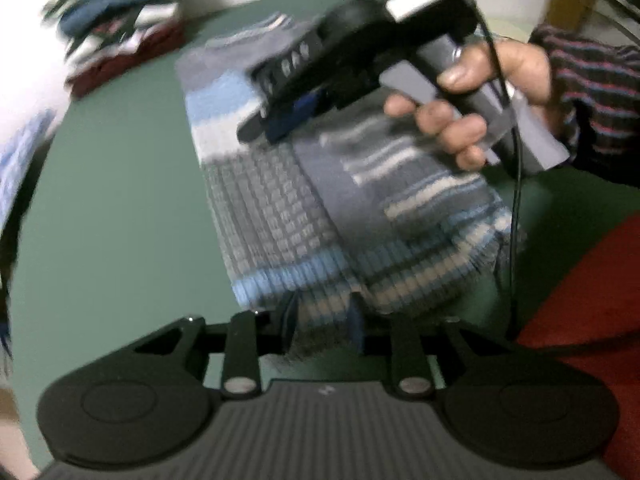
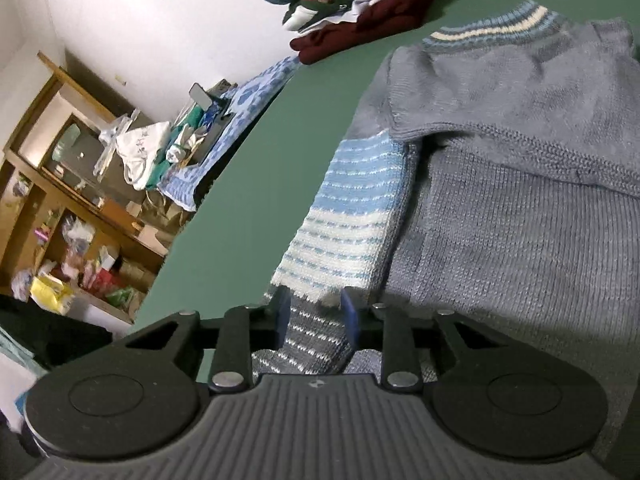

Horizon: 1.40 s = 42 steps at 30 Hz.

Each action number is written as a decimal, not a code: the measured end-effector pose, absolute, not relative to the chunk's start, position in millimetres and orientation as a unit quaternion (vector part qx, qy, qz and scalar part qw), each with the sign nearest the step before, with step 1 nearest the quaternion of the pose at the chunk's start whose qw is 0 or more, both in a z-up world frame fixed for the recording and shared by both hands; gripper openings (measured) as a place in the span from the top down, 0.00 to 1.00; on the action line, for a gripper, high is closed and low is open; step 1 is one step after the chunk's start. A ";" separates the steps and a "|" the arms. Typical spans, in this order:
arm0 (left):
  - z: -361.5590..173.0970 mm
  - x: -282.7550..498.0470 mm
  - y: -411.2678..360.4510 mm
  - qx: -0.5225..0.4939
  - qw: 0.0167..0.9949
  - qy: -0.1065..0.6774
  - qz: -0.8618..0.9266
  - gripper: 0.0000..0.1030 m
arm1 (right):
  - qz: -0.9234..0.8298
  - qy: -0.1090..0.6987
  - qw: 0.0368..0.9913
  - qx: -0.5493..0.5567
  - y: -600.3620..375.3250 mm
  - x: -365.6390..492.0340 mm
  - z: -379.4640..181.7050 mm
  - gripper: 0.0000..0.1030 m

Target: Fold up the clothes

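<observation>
**Both grippers at the edge of a half-folded sweater**

On the green tabletop (image 2: 248, 184) lies the grey-blue knitted sweater (image 2: 520, 220), folded in on itself, and we work it from two sides. Our right gripper (image 2: 316, 320) sits at the sweater's near edge, where the light-blue and white striped panel (image 2: 352, 216) ends. A strip of grey knit with white flecks runs between its blue pads (image 2: 350, 316); the jaws stand a little apart, and we cannot tell whether the pads actually press on the cloth. The collar (image 2: 496, 30), ribbed in blue and cream, lies at the far end of the garment, and a folded layer of plain grey knit crosses over the body below it.

From our left wrist view, much blurred, the left gripper (image 1: 324, 332) holds its jaws slightly apart with the striped ribbed hem (image 1: 320, 280) bunched between them; whether it is pinched we cannot make out. Beyond it the right hand (image 1: 480, 92), in a striped sleeve (image 1: 596, 92), grips the handle of the right gripper, whose fingers come down on the sweater's far side. A black cable (image 1: 516, 200) hangs from that tool across the knit.

A pile of folded clothes (image 2: 352, 4) sits at the far edge of the table against the white wall. A cluttered wooden shelf (image 2: 60, 208) stands beyond the table's left side, and something red (image 1: 592, 300) lies by the right edge.
</observation>
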<state>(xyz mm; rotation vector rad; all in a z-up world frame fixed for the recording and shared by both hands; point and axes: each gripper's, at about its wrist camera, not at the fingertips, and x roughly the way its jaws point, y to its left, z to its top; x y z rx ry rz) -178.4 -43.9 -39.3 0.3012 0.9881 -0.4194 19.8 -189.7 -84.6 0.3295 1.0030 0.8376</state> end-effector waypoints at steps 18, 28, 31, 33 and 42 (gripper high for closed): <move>-47.5 86.2 -44.1 0.213 0.879 0.363 -0.223 0.64 | -0.010 0.336 0.912 0.235 -377.1 44.3 -54.2 0.46; -84.9 146.3 -55.5 0.221 0.861 0.390 -0.241 0.58 | -0.085 0.322 0.930 0.153 -384.3 67.0 -78.1 0.43; -87.6 149.6 -54.2 0.219 0.860 0.384 -0.254 0.57 | -0.088 0.315 0.934 0.143 -384.9 69.6 -85.2 0.44; -88.4 151.8 -49.9 0.209 0.860 0.384 -0.262 0.57 | -0.089 0.309 0.937 0.138 -385.0 71.3 -90.0 0.44; -95.6 158.7 -29.3 0.149 0.869 0.379 -0.283 0.49 | -0.068 0.306 0.944 0.098 -374.5 80.2 -95.3 0.84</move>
